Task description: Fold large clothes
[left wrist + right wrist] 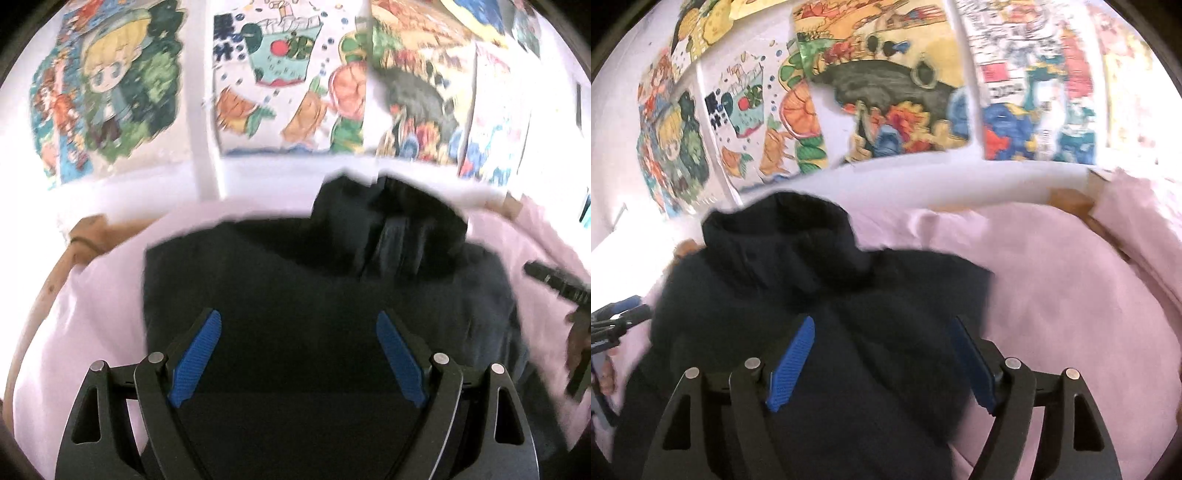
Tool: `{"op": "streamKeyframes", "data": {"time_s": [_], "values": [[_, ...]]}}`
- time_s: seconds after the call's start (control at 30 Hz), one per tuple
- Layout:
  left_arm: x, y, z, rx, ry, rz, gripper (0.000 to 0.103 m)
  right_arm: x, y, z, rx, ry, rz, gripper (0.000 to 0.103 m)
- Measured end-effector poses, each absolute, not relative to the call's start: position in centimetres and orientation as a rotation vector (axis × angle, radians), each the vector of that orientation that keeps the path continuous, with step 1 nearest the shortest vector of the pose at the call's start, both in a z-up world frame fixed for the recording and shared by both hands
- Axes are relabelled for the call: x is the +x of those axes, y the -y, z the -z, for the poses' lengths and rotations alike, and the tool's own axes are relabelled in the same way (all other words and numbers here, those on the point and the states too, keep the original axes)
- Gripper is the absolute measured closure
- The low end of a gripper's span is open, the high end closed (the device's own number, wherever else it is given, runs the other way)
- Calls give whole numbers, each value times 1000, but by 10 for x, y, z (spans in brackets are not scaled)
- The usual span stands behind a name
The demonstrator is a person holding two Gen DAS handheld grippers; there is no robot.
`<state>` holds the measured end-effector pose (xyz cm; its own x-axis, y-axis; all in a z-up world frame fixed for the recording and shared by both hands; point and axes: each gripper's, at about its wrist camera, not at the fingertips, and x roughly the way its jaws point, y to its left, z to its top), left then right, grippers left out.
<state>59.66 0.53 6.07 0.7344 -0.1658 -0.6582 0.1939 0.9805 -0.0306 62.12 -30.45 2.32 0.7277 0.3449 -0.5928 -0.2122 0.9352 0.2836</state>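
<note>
A dark navy hooded jacket [295,288] lies spread on a pale pink sheet [92,314], hood toward the wall. My left gripper [299,332] is open above the jacket's lower part, holding nothing. In the right wrist view the same jacket [820,295] lies with its hood [783,229] at the far side. My right gripper [882,339] is open above the jacket's body, empty. The right gripper also shows at the right edge of the left wrist view [554,284], and the left gripper shows at the left edge of the right wrist view [617,321].
The pink sheet [1071,295] covers the surface to the right of the jacket. A wooden edge [92,232] shows at the far side. Colourful drawings [280,77] hang on the white wall behind, also seen in the right wrist view [886,92].
</note>
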Motion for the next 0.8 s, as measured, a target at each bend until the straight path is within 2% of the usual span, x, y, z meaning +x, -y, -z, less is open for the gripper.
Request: {"op": "streamKeyframes", "data": {"time_s": [0.13,0.27,0.33,0.37,0.4,0.43,0.5,0.6,0.8], "values": [[653,-8,-73,-53,-738,190,21,680,284,-43,259,-732,-346,28],[695,-15,-70,-117,-756,184,21,728,264,-38,286,-765,-334,28],[707,-20,-65,-152,-755,197,22,739,261,-29,296,-778,-320,35],[709,-23,-63,-178,-743,213,25,744,258,-23,298,-784,-313,48],[709,-25,-62,-208,-726,235,34,745,257,-19,300,-783,-311,61],[709,-26,-60,-224,-721,255,40,745,257,-16,298,-782,-310,66],[710,-23,-56,-222,-733,297,67,742,257,-10,284,-764,-293,78],[704,-11,-58,-167,-723,341,95,733,261,-9,305,-737,-315,86],[664,-11,-73,-182,-668,332,99,700,261,-27,253,-680,-365,90]]}}
